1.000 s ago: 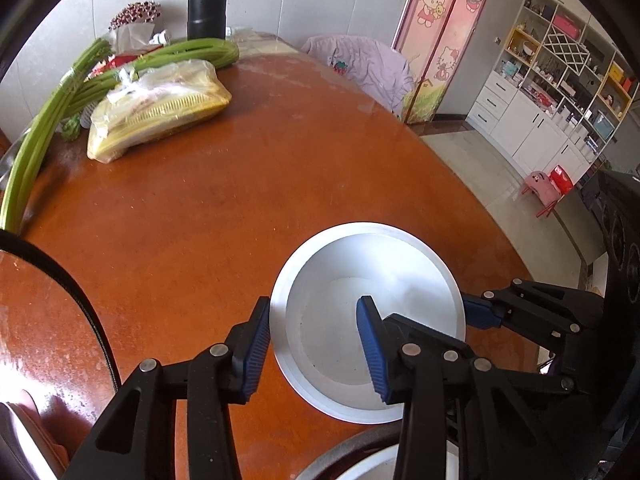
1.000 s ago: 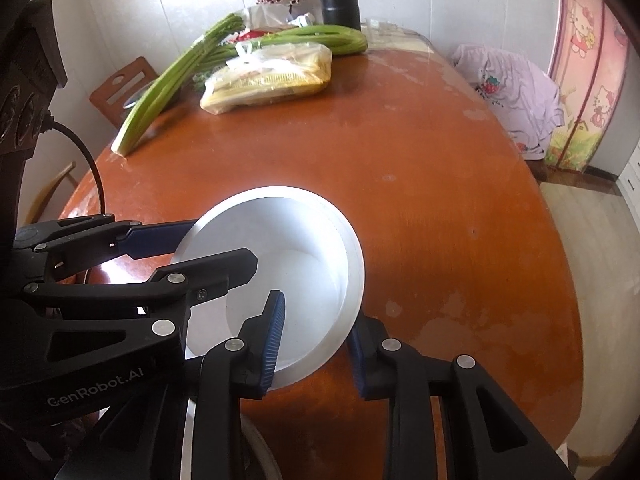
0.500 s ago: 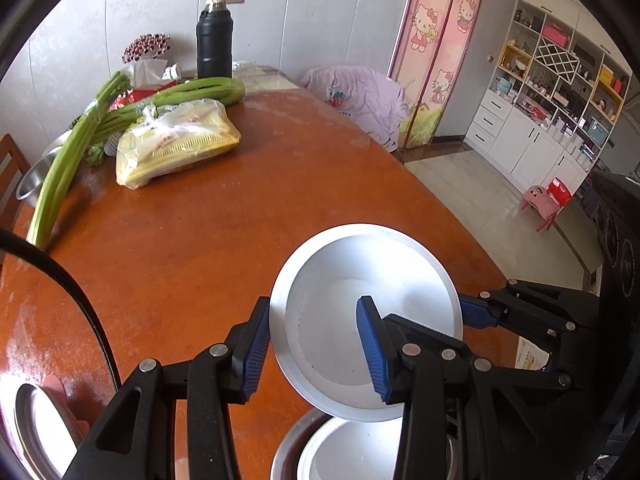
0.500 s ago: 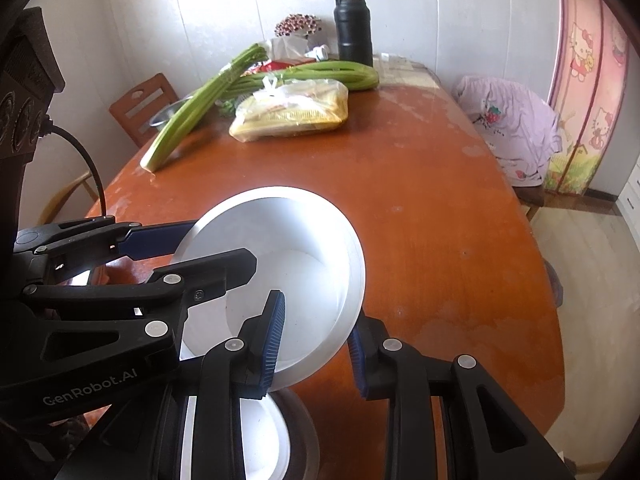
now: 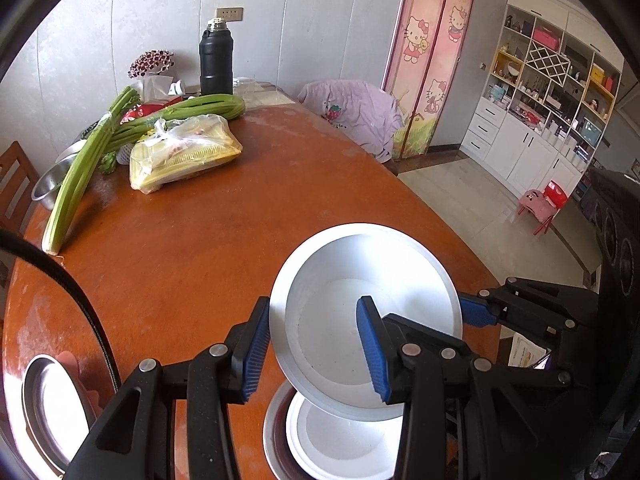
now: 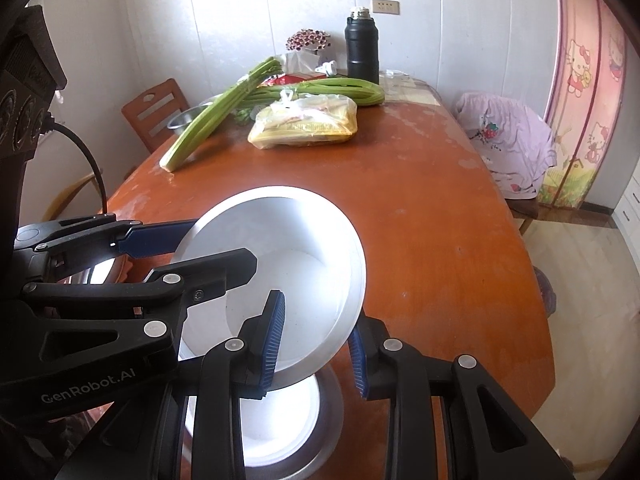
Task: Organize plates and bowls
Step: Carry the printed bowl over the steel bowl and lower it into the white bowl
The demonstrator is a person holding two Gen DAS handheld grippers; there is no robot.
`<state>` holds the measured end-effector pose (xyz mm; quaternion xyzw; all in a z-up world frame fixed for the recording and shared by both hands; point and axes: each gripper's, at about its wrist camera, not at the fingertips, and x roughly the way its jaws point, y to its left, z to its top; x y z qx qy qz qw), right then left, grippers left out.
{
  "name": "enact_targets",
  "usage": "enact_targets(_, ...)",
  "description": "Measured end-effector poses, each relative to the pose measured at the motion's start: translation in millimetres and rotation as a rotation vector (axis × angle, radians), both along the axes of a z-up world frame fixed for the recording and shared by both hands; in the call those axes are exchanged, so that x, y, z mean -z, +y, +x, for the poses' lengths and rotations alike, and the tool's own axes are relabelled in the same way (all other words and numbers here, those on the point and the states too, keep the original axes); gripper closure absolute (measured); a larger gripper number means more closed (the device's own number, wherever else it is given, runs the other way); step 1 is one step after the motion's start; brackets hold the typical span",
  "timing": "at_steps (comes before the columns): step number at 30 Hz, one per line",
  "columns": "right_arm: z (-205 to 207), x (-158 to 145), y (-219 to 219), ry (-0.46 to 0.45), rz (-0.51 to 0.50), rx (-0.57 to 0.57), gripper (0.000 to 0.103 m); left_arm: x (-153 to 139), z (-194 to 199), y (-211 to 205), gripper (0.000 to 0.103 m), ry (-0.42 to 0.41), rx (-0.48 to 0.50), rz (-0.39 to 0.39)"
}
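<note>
Left wrist view: left gripper (image 5: pixel 310 354) and right gripper (image 6: pixel 316 340) are each clamping opposite rims of the shallow round silver metal bowl (image 5: pixel 366 312).
Relation: bowl is hanging tilted directly above the white dish (image 5: pixel 344 440) nested in a steel plate (image 5: pixel 276 432).

Home dining room: wooden table (image 5: pixel 248 216), celery (image 5: pixel 84 172), shelving (image 5: pixel 556 84).

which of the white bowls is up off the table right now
The larger white bowl, tilted and gripped at opposite rim edges by the left gripper and right gripper. The other white bowl sits below it inside a metal dish.
</note>
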<state>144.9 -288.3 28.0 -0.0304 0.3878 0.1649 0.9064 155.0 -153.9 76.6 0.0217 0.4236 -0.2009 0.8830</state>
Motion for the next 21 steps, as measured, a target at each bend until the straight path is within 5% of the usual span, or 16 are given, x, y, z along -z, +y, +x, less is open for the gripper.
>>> enact_targets(21, -41, 19, 13, -0.005, -0.033, -0.014, 0.070, 18, -41, 11, 0.061, 0.002, 0.003, 0.009)
